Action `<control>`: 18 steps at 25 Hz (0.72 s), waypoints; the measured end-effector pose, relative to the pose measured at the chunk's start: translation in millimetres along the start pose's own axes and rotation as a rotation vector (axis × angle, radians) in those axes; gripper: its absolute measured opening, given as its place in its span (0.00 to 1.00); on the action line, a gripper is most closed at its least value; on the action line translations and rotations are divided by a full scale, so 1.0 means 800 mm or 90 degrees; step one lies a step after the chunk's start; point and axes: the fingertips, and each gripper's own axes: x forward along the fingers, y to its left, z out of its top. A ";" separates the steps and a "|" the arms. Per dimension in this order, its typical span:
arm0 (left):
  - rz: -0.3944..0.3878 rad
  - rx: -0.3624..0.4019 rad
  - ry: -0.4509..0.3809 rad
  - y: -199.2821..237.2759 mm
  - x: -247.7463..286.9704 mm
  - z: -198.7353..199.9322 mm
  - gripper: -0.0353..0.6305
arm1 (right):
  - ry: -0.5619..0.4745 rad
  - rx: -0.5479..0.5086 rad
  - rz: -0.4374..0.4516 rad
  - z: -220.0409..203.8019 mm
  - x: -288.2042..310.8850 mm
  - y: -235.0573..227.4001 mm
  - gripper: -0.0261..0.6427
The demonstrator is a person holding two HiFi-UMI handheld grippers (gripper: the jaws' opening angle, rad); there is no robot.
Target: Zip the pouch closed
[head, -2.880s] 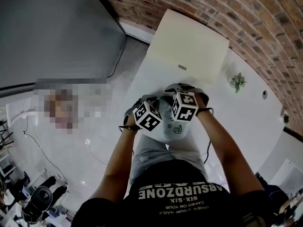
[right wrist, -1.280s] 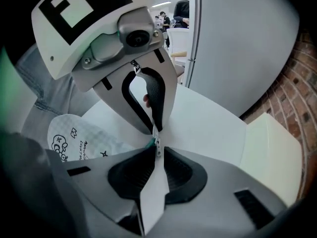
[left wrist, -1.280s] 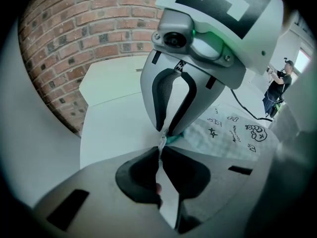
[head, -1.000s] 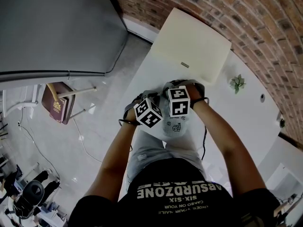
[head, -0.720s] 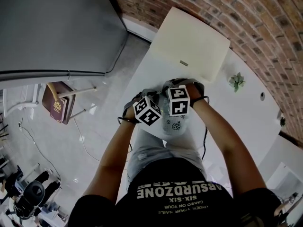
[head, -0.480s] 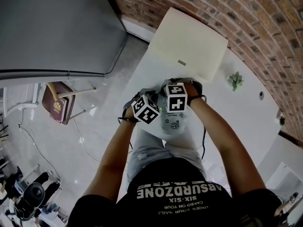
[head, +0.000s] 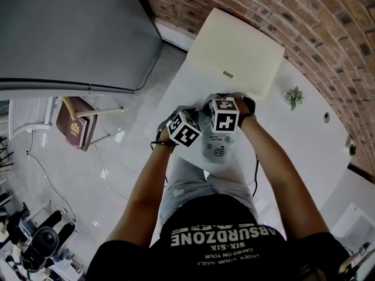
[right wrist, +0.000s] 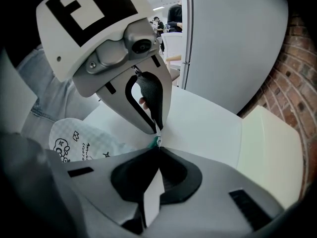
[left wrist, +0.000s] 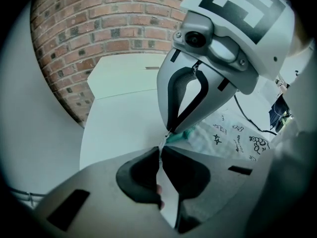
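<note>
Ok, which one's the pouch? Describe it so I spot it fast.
On the white table beside the brick wall, look nearer the person than the cream board. The pouch lies there, its far end pinched by the left gripper and right gripper: pale with black doodles and a teal zip.

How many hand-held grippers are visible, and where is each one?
2. The left hand-held gripper and the right hand-held gripper meet tip to tip at the teal end of the pouch, above the table. None seems hidden.
</note>
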 end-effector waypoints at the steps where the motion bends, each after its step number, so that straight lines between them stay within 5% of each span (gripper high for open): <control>1: 0.001 -0.006 -0.003 0.000 0.000 0.000 0.09 | 0.001 -0.003 -0.003 -0.001 -0.001 0.000 0.04; 18: 0.016 -0.032 0.002 0.003 0.001 0.000 0.09 | -0.004 0.000 -0.020 -0.009 -0.013 0.007 0.04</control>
